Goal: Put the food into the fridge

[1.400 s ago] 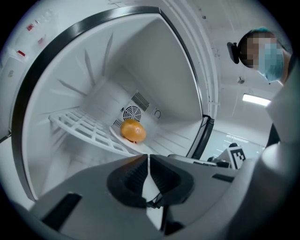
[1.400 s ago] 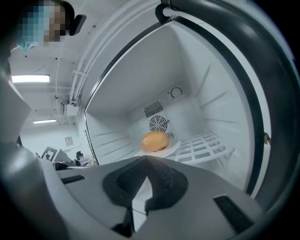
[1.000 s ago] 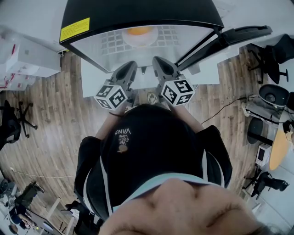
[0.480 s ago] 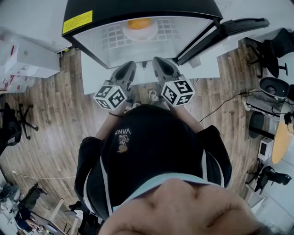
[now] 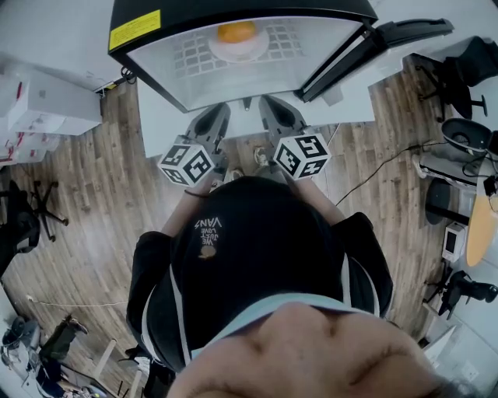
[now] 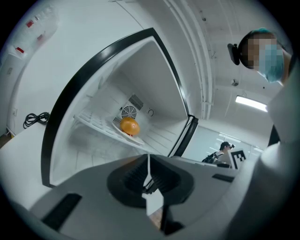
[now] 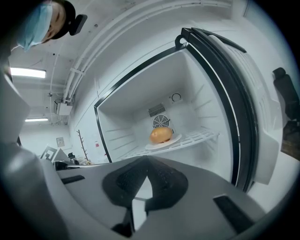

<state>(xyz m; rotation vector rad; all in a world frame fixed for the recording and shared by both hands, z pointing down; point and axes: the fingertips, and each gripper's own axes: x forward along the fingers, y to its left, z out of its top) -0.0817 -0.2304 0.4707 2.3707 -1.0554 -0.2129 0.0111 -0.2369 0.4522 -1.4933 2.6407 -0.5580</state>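
The food (image 7: 161, 135), a round orange item, is seen on a white plate (image 7: 176, 138) set on the wire shelf (image 7: 200, 136) inside the open fridge (image 7: 136, 108), well ahead of both pairs of jaws. The left gripper (image 6: 148, 164) and right gripper (image 7: 146, 172) are held side by side, jaws pressed together with nothing gripped between them.

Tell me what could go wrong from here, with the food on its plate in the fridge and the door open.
1. The door stands wide open; left like that, the fridge will likely warm up.
2. The left gripper and right gripper are both shut and empty; pushing the door with them might slip.
3. A hard slam could roll the round food off its plate.
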